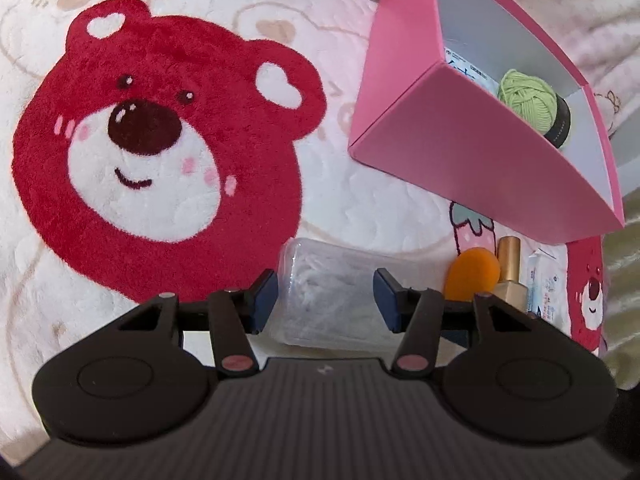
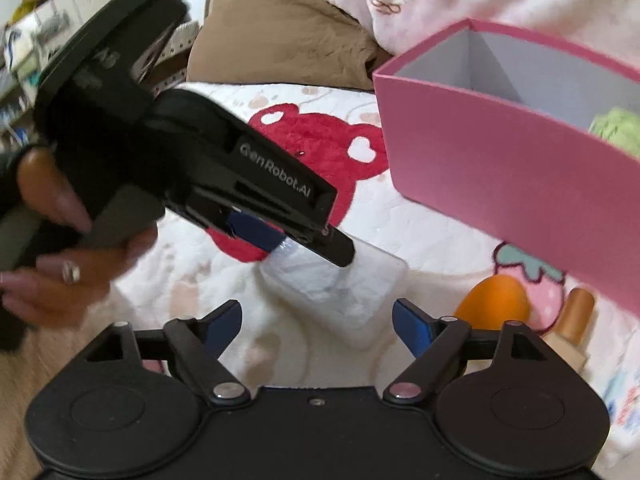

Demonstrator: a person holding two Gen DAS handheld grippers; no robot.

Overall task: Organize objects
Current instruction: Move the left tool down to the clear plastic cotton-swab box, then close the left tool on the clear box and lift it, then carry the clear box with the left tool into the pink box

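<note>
A white plush blanket [image 1: 360, 208] with a big red bear face [image 1: 160, 140] covers the surface. From the left wrist view, the left gripper [image 1: 325, 300] straddles a clear plastic packet of white cotton pads [image 1: 332, 292] at 6 o'clock, its blue pads alongside the packet's sides; whether they press on it I cannot tell. At 4 o'clock lie an orange egg-shaped sponge [image 1: 472, 276], a gold-capped bottle [image 1: 509, 268] and a small wipes pack [image 1: 542, 284]. At 2 o'clock stands an open pink cardboard box [image 1: 460, 152] holding a green yarn ball [image 1: 526, 98]. In the right wrist view, the right gripper [image 2: 317, 320] gapes wide and empty, near the packet, with nothing gripped.
</note>
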